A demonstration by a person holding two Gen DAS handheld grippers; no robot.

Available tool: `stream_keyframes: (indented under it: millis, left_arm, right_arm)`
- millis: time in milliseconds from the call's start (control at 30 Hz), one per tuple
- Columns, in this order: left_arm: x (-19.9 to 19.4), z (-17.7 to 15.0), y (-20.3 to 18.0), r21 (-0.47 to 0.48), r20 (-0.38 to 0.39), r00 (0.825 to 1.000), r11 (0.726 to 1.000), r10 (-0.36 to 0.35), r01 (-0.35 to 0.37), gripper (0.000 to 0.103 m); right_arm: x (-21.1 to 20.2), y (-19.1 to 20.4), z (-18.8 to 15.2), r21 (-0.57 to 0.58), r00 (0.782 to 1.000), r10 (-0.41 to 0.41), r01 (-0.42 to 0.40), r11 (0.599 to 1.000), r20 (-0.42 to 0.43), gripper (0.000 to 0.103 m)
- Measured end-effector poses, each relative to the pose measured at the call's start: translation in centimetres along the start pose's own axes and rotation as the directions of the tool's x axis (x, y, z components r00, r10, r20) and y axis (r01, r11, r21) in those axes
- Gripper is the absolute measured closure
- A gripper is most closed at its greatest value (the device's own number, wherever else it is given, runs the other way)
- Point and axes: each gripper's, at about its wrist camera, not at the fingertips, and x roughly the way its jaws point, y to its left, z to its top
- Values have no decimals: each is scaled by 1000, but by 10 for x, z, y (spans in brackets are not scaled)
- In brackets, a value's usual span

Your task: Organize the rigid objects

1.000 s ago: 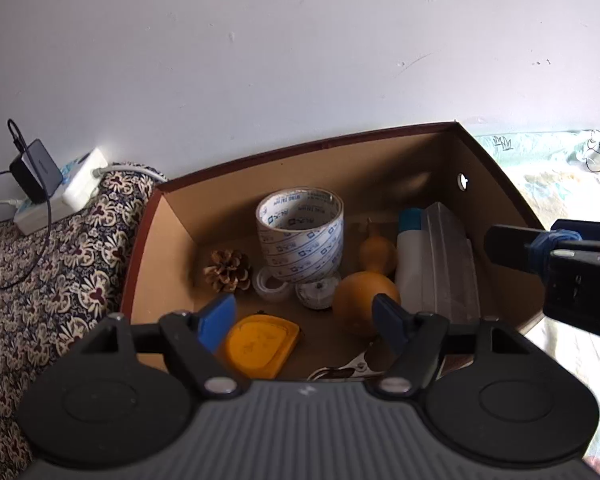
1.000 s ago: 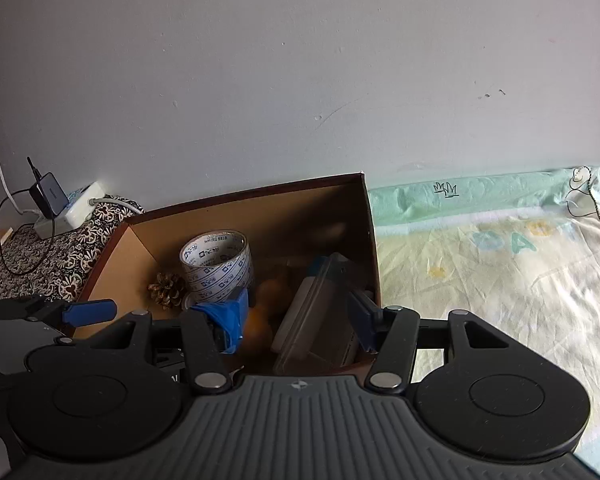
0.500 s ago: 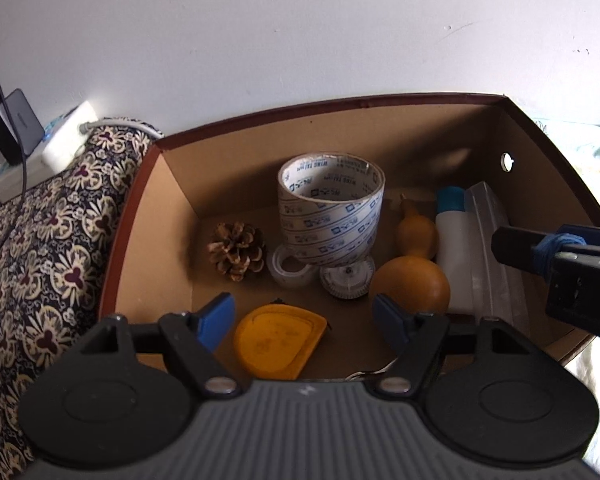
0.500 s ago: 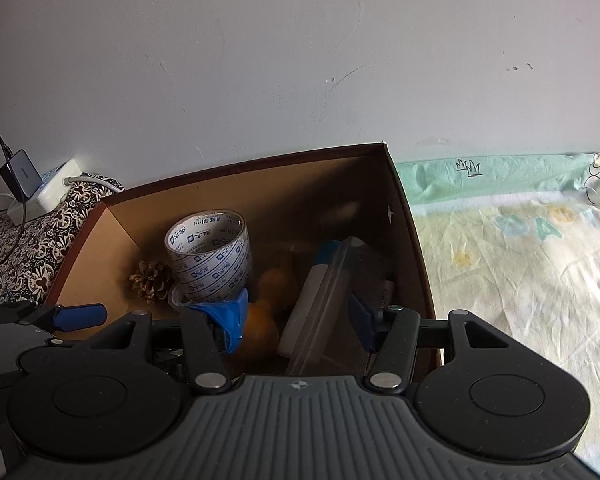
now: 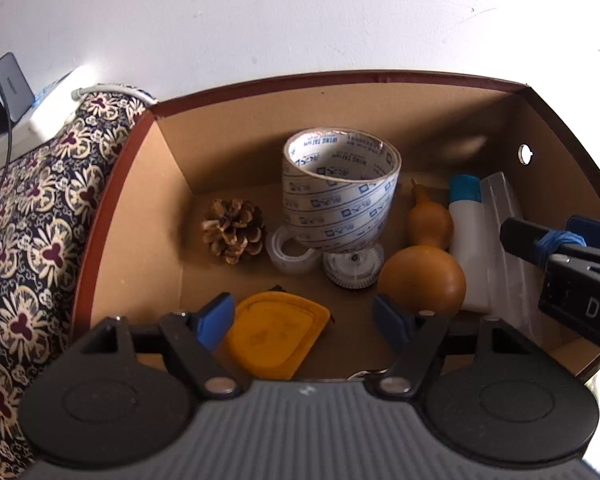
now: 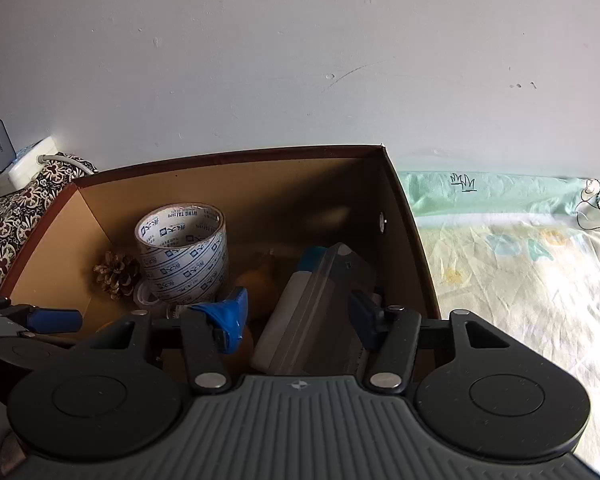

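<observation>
An open brown cardboard box holds a large printed tape roll, a pine cone, a small clear tape roll, a brown gourd, a white bottle with a blue cap, a clear plastic case and an orange lid. My left gripper hangs open above the orange lid, nothing between its pads. My right gripper is open over the clear case at the box's right side. In the left wrist view it hovers apart from the case.
The box stands against a white wall. A flowered cloth with a power strip and black charger lies to its left. A pale green sheet covers the bed to its right. A toothed white disc sits under the big tape roll.
Both grippers have come down and closer over the box, so its contents look larger and more from above. Nothing in the box has moved.
</observation>
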Motion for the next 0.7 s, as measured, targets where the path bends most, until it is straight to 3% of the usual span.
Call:
stream_keyframes:
  millis: [333,700]
  left_arm:
    - [-1,0,-2,10,48,998,999,44,-45,28]
    - [2,2,-1,-7,45,998,1000,31,-31,28]
  right_arm:
    - [4,0,1,2,1000,0,0,1000,15,59]
    - [7,2,-1,-22,1000,-5,6,1000,30,57]
